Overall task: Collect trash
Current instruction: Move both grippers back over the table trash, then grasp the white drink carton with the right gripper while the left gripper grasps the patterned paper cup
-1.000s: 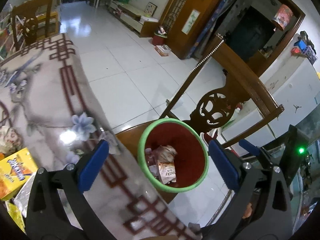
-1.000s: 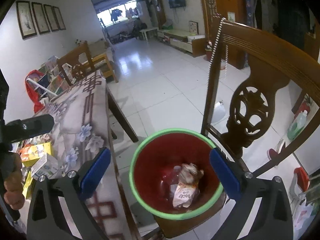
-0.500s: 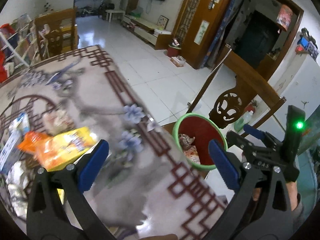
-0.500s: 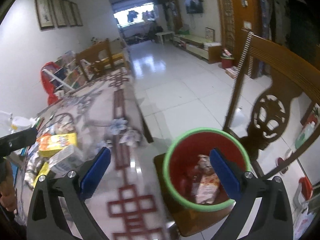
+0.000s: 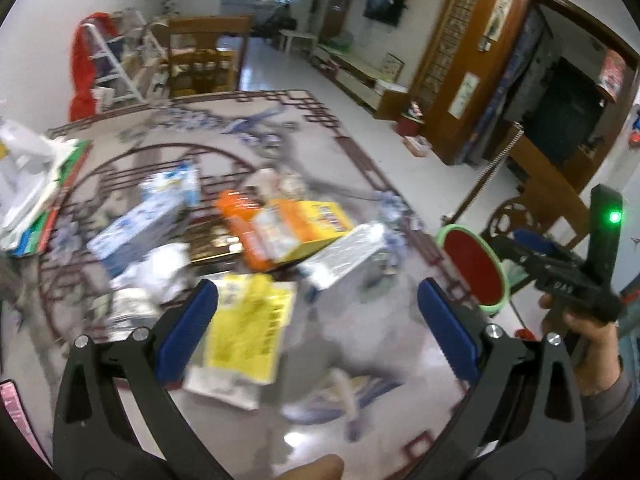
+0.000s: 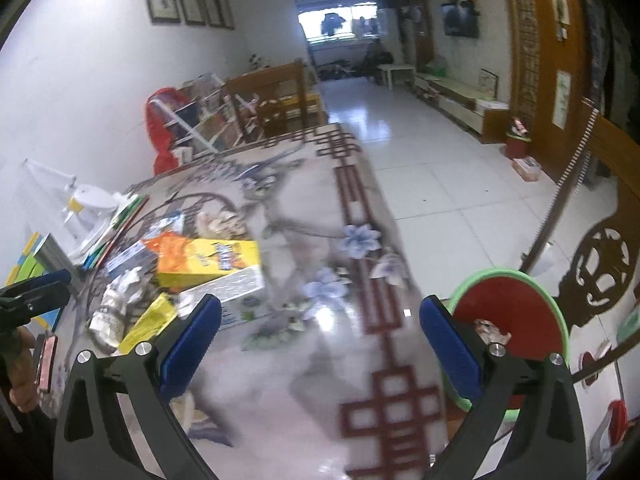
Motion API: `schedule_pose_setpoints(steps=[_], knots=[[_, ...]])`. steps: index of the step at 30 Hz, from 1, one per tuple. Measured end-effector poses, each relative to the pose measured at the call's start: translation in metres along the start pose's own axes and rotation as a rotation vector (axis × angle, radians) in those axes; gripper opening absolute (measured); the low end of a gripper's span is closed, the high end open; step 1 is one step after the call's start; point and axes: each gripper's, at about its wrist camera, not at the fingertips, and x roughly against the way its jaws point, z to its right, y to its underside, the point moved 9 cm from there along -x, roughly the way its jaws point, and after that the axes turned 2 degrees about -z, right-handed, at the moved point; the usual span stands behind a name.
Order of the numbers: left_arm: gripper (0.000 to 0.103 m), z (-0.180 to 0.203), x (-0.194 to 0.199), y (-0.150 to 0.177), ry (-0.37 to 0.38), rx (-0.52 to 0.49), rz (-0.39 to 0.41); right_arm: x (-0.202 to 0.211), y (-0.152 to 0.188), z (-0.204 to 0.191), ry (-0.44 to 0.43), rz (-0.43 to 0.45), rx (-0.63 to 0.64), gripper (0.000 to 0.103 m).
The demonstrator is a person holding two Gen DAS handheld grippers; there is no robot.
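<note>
A pile of trash lies on the patterned table (image 5: 360, 352): a yellow wrapper (image 5: 244, 332), a yellow box (image 5: 308, 220), an orange bag (image 5: 236, 220), a silver-white carton (image 5: 344, 256), a blue-white carton (image 5: 136, 232) and crumpled paper (image 5: 160, 268). My left gripper (image 5: 318, 292) hovers open just in front of the yellow wrapper, holding nothing. The red bin with a green rim (image 5: 474, 268) sits off the table's right edge. My right gripper (image 6: 320, 306) is open and empty over the table's near right part, between the yellow box (image 6: 216, 260) and the bin (image 6: 508, 320), which holds wrappers.
A carved wooden chair (image 6: 600, 264) carries the bin. Books and a white bag (image 5: 24, 184) lie at the table's left. A hand (image 5: 580, 340) holds the right gripper at the table's right edge. Beyond the table are tiled floor (image 6: 440, 168) and another chair (image 5: 204, 56).
Both grippers have swung left, away from above the bin and over the table. The trash pile has come into view. Both stay open and empty.
</note>
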Motion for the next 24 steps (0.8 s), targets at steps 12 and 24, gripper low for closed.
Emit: schedule_pose_setpoints(steps=[12,24], knots=[[0.098,-0.106,0.007,0.033,-0.096,0.163,-0.039,-0.043,0.005,-0.081,-0.047,-0.08,0.189,0.096],[0.098,-0.164,-0.038,0.066,-0.155,0.288,-0.158,-0.11,0.022,-0.11,-0.051,-0.191,0.29,0.096]])
